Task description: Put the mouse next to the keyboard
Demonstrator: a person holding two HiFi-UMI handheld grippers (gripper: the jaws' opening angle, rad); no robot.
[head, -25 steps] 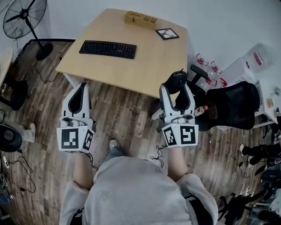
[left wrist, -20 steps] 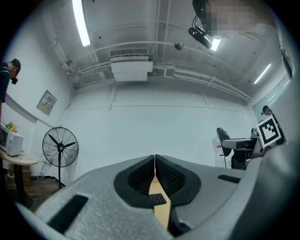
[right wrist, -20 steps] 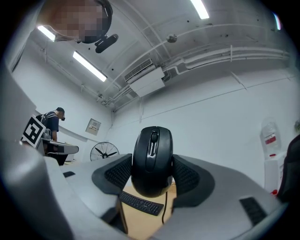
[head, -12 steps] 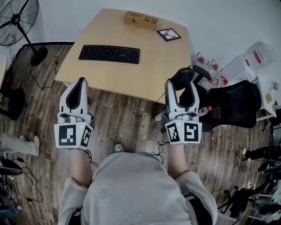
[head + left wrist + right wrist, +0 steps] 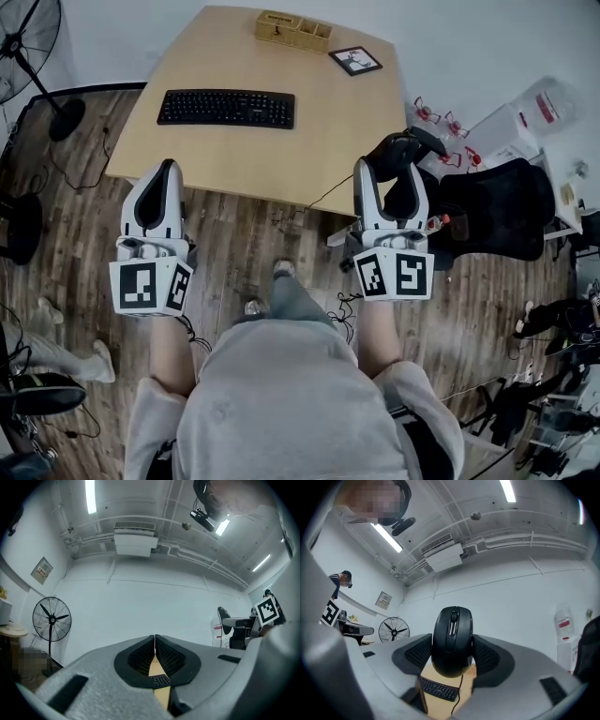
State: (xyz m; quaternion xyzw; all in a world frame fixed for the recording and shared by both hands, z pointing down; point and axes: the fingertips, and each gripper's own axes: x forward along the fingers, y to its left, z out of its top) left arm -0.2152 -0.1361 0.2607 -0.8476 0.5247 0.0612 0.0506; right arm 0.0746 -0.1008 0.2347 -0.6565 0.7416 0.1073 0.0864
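A black corded mouse [image 5: 451,640] sits clamped between the jaws of my right gripper [image 5: 391,167], held in the air just off the wooden table's [image 5: 319,141] near right edge. Its cable [image 5: 319,199] trails down towards the floor. The mouse [image 5: 394,150] shows as a dark lump at the jaw tips in the head view. The black keyboard [image 5: 227,108] lies on the table's left half, also seen small in the right gripper view as the keyboard [image 5: 437,689]. My left gripper [image 5: 158,192] hangs over the floor in front of the table, jaws shut with nothing between them.
A wooden organiser [image 5: 292,30] and a framed picture [image 5: 354,61] stand at the table's far side. A black office chair [image 5: 497,206] is close on the right. A standing fan [image 5: 28,47] is at the left. Cables lie on the wood floor [image 5: 253,244].
The view has shifted towards the table. Both grippers have risen slightly towards the table's near edge, the right one still carrying the mouse. A foot has stepped forward.
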